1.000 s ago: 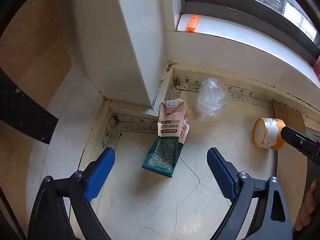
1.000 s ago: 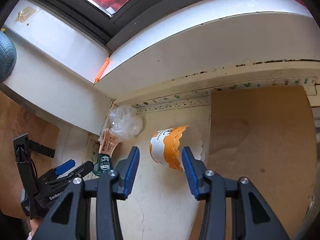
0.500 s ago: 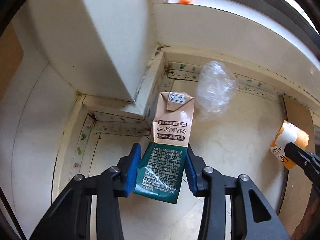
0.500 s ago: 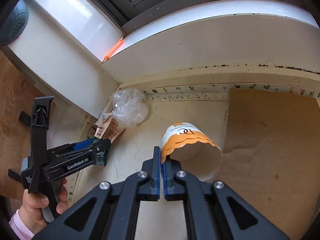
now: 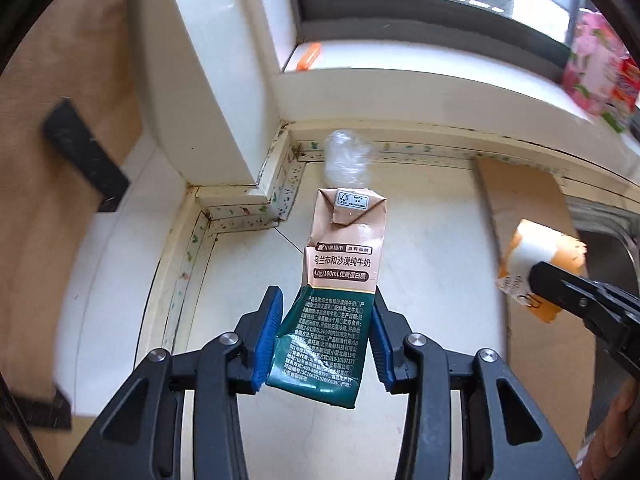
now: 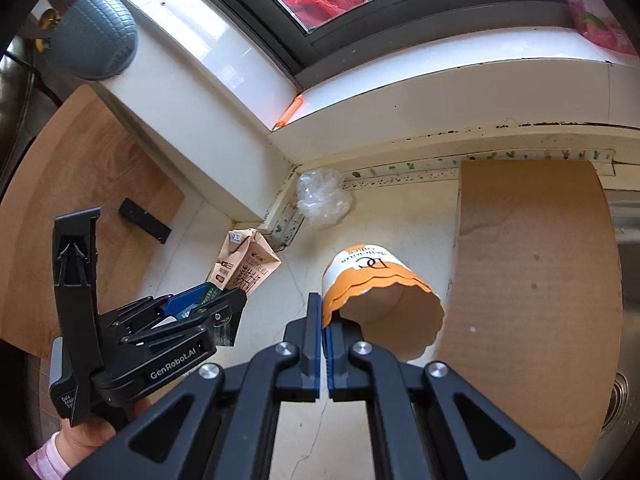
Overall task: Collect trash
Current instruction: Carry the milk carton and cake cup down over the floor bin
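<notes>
Left wrist view, left claw (image 5: pixel 325 334) clamping milk carton (image 5: pixel 338 280), right claw (image 6: pixel 323 334) pinching cup (image 6: pixel 380 304) rim

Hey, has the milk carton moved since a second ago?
Yes. The milk carton, clamped in the left gripper, is lifted off the counter, away from the corner trim.

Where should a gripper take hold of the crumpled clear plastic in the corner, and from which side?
Take the crumpled clear plastic across its bulging middle, coming from above on the open counter side; wall and tiled edging close off its back, and it has no rim.

Home kitchen: sink (image 6: pixel 628 248), windowsill (image 6: pixel 440 64)
</notes>
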The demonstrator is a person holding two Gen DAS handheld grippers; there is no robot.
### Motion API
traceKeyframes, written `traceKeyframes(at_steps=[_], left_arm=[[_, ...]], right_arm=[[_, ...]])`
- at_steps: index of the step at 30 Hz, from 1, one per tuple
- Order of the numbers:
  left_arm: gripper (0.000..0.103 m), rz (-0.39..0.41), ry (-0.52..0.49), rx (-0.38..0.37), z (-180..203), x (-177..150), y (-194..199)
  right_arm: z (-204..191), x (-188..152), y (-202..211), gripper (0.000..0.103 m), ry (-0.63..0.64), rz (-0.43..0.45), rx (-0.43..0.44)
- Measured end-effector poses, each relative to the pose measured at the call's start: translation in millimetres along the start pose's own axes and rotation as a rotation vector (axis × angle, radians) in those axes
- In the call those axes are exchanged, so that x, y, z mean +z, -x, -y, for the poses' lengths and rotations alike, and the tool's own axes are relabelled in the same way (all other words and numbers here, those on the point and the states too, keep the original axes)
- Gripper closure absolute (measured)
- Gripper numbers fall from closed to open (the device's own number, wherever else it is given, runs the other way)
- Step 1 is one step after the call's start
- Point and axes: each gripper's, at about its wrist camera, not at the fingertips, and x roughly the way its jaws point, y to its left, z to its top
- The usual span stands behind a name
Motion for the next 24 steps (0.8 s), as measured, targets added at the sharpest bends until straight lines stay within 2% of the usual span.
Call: traceKeyframes(at_steps=[8, 15, 24], left_arm=[[0.063, 0.074, -0.037, -0.110, 14.5, -70.2, 98.3], [0.063, 0.112, -0.052, -0.165, 22.4, -154.5, 179.8], [0.063, 0.143, 0.016, -0.217, 3.7, -264.0, 236.8]], right_arm=[[-43.0, -68.9, 74.7, 0.102, -0.013, 0.073, -0.001], [-72.7, -147.2, 139.2, 0.102, -0.049, 0.126, -0.010], [-104.8, -251.7, 190.4, 0.102, -0.058, 0.151, -0.068]])
